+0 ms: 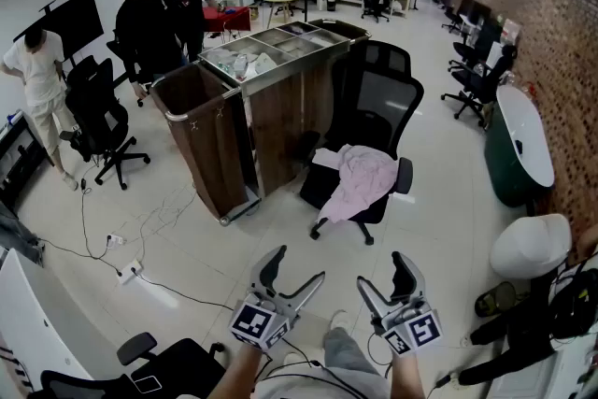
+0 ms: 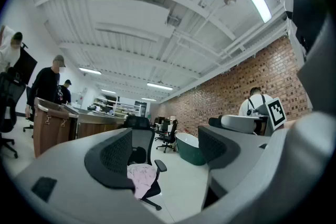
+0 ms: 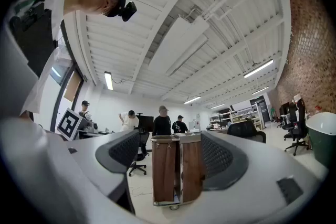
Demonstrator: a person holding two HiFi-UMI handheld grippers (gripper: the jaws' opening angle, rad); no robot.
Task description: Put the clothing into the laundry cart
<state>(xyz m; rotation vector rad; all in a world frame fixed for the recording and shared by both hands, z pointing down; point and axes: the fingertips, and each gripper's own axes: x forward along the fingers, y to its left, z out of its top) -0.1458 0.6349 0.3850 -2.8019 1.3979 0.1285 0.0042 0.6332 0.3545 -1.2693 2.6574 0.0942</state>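
A pink garment (image 1: 360, 180) lies crumpled on the seat of a black office chair (image 1: 374, 112) in the middle of the room. Left of the chair stands the wooden laundry cart (image 1: 210, 140), its brown bag compartment open at the top. Both grippers hover low in the head view, well short of the chair. My left gripper (image 1: 294, 274) is open and holds nothing; its own view looks past the jaws (image 2: 168, 153) at the pink garment (image 2: 140, 177). My right gripper (image 1: 385, 283) is open and holds nothing too, and its view (image 3: 170, 159) faces the cart (image 3: 176, 170).
Three people (image 1: 149, 19) stand behind the cart at the back left beside another office chair (image 1: 98, 121). Cables and a power strip (image 1: 126, 271) trail over the floor at the left. A dark green tub (image 1: 519, 149) and a white stool (image 1: 531, 246) stand along the brick wall at the right.
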